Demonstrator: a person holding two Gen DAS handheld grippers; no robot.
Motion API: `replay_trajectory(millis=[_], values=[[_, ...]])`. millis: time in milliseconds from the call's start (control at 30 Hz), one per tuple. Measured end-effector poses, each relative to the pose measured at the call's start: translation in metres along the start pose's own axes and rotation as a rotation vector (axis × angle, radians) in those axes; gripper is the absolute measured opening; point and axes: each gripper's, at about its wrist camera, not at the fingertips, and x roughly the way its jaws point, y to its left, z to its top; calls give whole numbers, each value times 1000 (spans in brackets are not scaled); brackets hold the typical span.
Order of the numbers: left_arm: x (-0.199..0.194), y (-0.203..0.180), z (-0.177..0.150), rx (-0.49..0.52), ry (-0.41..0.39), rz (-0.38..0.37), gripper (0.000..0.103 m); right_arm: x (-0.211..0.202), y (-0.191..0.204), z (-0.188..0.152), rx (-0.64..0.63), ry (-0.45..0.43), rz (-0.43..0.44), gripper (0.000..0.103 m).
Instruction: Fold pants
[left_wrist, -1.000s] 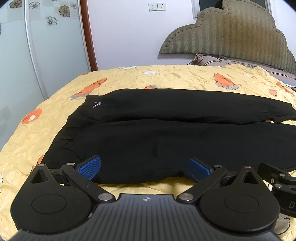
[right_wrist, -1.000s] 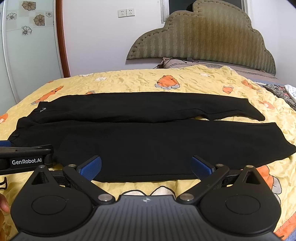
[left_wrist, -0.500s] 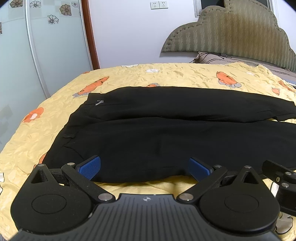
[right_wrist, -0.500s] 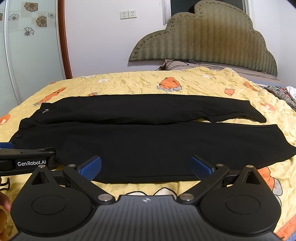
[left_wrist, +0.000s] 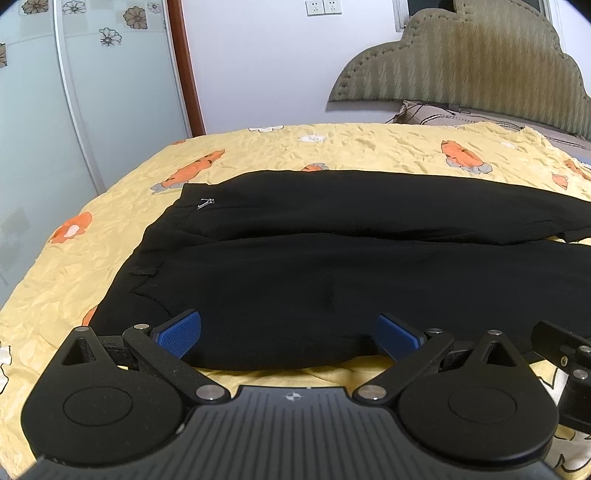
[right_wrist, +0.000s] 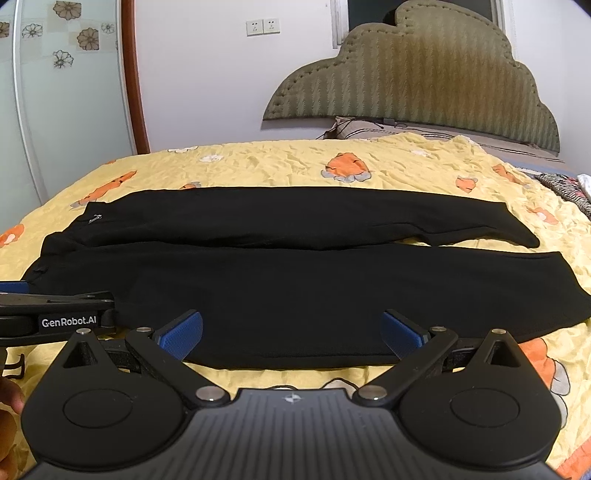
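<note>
Pants (left_wrist: 332, 280) flat, hem between spread jaws

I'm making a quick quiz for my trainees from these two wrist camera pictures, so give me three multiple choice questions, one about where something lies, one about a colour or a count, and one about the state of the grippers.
1. Where does the waistband end of the black fabric pants lie in the right wrist view?
A. toward the left
B. toward the right
C. against the headboard

2. What colour are the pads on the fingers of the left gripper?
A. red
B. blue
C. white

3. How do the left gripper and the right gripper stand?
A. both shut on the pants
B. one open, one shut
C. both open, holding nothing

Answers:
1 A, the small metal clasp sits at the left end and the leg hems at the right.
2 B, ribbed blue pads show on both fingers.
3 C, each pair of fingers is spread wide at the pants' near edge on the yellow carrot-print bedsheet.
</note>
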Motion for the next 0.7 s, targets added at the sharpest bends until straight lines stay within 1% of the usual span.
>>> replay_trajectory(millis=[100,167,267,333,400,433,533,600,667,700], values=[[4,2,1,-2,1,2,102,4,3,4,-21,0,25,103],[8,5,3,-5,6,2,102,7,7,9,-56,-18,72,103],[12,18,8,-21,5,3,102,12,16,27,-132,-80,219,103],[14,32,13,-36,-6,19,103,17,25,47,-185,-135,330,103],[17,52,21,-64,-17,51,103,29,40,72,-237,-150,415,103],[19,66,25,-88,-25,72,103,40,48,85,-261,-141,450,103],[25,105,40,-157,-39,127,102,80,78,121,-327,-102,507,103],[30,133,49,-201,-50,176,102,115,97,142,-369,-73,550,103],[34,154,57,-220,-59,224,102,159,117,162,-398,-8,617,103],[37,164,61,-224,-59,245,102,173,123,166,-400,3,631,103]])
